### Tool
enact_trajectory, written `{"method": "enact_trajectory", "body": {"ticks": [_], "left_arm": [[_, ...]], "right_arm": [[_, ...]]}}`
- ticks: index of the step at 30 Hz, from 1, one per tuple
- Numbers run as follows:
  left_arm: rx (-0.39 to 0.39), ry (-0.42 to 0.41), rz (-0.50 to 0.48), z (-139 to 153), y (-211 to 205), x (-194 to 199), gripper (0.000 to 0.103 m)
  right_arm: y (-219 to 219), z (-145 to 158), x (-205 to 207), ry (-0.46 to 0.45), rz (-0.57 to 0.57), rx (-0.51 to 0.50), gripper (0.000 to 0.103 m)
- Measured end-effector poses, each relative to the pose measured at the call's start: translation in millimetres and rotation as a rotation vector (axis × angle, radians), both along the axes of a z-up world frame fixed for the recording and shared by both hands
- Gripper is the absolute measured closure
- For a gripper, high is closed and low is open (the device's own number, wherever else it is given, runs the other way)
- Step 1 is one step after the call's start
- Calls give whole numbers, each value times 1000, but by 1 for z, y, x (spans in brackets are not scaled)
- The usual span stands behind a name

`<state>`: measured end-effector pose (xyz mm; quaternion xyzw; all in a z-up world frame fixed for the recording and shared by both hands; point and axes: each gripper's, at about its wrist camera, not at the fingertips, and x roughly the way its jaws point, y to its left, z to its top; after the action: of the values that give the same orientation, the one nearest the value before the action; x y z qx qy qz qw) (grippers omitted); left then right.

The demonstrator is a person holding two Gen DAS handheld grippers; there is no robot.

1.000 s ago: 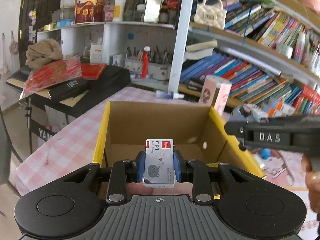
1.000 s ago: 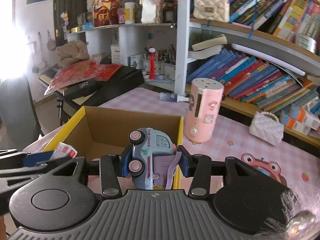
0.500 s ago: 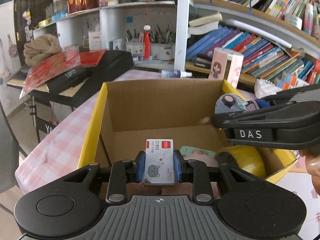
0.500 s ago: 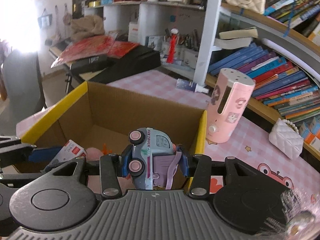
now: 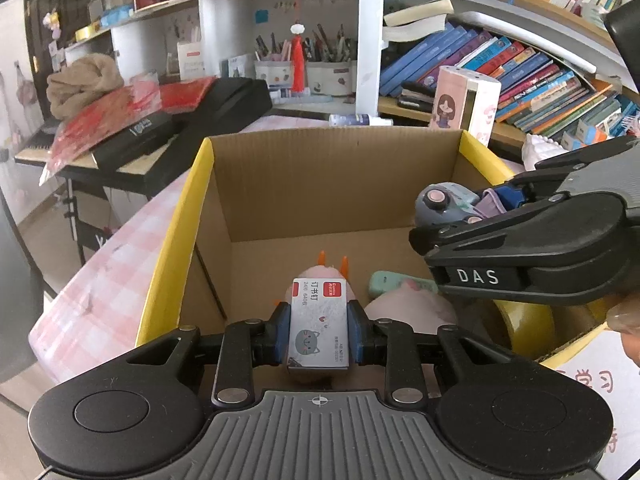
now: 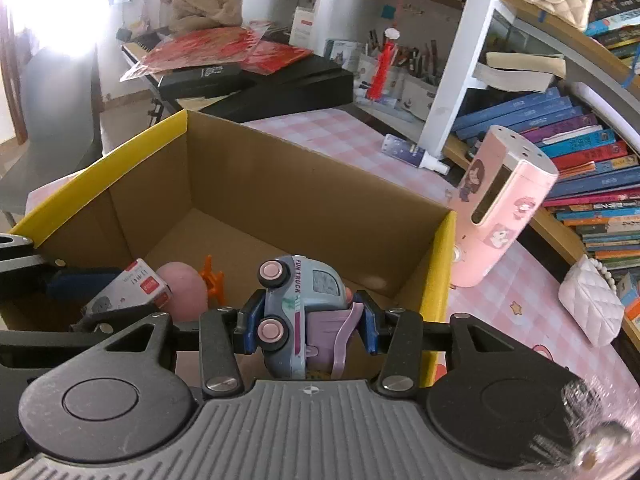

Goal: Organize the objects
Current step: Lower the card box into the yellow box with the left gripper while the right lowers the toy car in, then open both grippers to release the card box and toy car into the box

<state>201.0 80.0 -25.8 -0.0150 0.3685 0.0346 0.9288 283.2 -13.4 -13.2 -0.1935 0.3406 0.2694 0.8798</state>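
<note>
— What does the left wrist view show that the right misses?
— A yellow tape roll (image 5: 528, 320) in the cardboard box's (image 5: 336, 184) near right corner. Only the right view shows the white quilted purse (image 6: 592, 304) on the table's right edge.
— The grippers?
— Both tilt down over the box. The left gripper (image 5: 319, 330) clamps a staple box (image 5: 319, 320); the right gripper (image 6: 306, 322) clamps a toy truck (image 6: 300, 312) on its side.
</note>
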Motion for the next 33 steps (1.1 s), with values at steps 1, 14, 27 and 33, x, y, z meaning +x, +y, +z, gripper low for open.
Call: {"method": "enact_trajectory", "body": {"ticks": [1, 14, 27, 33], "left_arm": [[-1, -1, 1, 0, 0, 0, 75], [-25, -13, 9, -2, 4, -1, 74], [-67, -162, -16, 30, 2, -29, 38], [-83, -230, 15, 51, 6, -55, 26]], "right_arm": [[1, 0, 1, -1, 3, -3, 59], [13, -5, 6, 29, 36, -53, 59], [-12, 27, -17, -52, -55, 71, 45], [-37, 54, -44, -130, -143, 149, 39]]}}
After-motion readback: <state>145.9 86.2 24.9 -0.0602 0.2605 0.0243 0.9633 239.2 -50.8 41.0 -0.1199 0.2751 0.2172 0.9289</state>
